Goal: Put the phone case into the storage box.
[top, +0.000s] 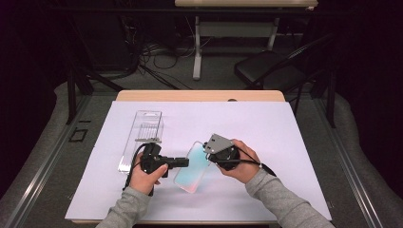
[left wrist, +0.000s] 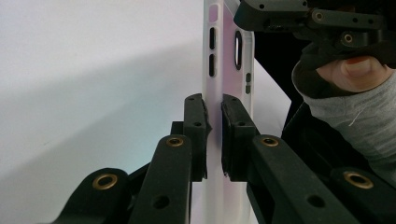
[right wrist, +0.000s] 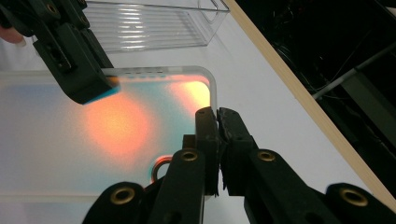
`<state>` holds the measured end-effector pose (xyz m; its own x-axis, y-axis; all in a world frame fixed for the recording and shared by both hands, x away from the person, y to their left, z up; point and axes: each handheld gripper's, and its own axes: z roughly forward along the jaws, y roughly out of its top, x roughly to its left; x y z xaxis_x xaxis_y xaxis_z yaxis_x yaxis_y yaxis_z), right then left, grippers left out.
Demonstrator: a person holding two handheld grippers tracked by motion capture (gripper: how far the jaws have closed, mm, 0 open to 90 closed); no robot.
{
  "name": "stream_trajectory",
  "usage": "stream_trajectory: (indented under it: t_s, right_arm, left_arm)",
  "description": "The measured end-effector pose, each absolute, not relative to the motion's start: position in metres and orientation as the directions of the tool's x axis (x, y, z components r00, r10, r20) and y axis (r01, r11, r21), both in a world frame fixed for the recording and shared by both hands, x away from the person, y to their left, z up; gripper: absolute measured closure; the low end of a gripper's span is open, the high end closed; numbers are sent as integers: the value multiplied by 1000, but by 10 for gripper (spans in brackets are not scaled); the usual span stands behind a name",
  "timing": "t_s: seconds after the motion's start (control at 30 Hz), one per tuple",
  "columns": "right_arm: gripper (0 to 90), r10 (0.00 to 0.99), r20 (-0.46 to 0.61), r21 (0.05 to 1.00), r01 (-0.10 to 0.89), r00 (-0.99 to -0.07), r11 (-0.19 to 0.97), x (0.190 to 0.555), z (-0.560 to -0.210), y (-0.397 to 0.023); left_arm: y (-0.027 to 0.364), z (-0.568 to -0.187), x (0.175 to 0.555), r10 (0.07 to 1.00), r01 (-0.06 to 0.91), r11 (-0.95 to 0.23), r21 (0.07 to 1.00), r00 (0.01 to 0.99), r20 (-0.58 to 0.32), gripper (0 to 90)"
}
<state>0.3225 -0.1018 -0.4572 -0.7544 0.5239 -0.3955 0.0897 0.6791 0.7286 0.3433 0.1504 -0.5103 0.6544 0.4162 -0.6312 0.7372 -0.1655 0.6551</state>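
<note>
A translucent phone case [top: 191, 170] with a blue-pink sheen is held tilted just above the white sheet, between both grippers. My left gripper [top: 183, 162] comes in from the left and is shut on the case's long side wall [left wrist: 215, 88]. From the right, my right gripper [top: 207, 155] is shut on the case's opposite edge near a corner [right wrist: 205, 93]. In the left gripper view the jaws [left wrist: 213, 135] pinch the thin wall below the button slots. In the right gripper view the jaws [right wrist: 217, 140] close on the rim, with the left gripper [right wrist: 86, 88] clamping the far edge.
A clear plastic package tray [top: 142, 135] lies on the white sheet [top: 266, 133] left of the hands, also in the right gripper view [right wrist: 149, 25]. The wooden table edge [top: 199, 96] runs along the back. Beyond it stand a dark chair [top: 271, 66] and cables.
</note>
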Motion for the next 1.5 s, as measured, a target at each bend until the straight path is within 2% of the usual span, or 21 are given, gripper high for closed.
stream_trajectory:
  t_s: [0.47, 0.67, 1.03, 1.2, 1.5]
  right_arm:
    - [866, 525, -381, 735, 95, -761, 671, 324, -457, -103]
    - [819, 525, -366, 741, 100, -768, 664, 324, -457, -102]
    - [697, 540, -333, 774, 103, -773, 625, 321, -453, -103]
    - [610, 554, -307, 794, 112, -774, 597, 319, -450, -104]
    - [428, 598, -200, 848, 169, -776, 502, 319, -447, -107]
  left_arm:
    - [151, -511, 343, 416, 738, -166, 654, 654, -632, 827]
    - [151, -511, 344, 420, 739, -162, 654, 652, -632, 827]
    - [154, -509, 343, 427, 729, -145, 669, 656, -622, 827]
    - [157, -507, 342, 436, 720, -127, 683, 659, -613, 826]
    - [165, -502, 340, 452, 695, -86, 714, 666, -593, 827]
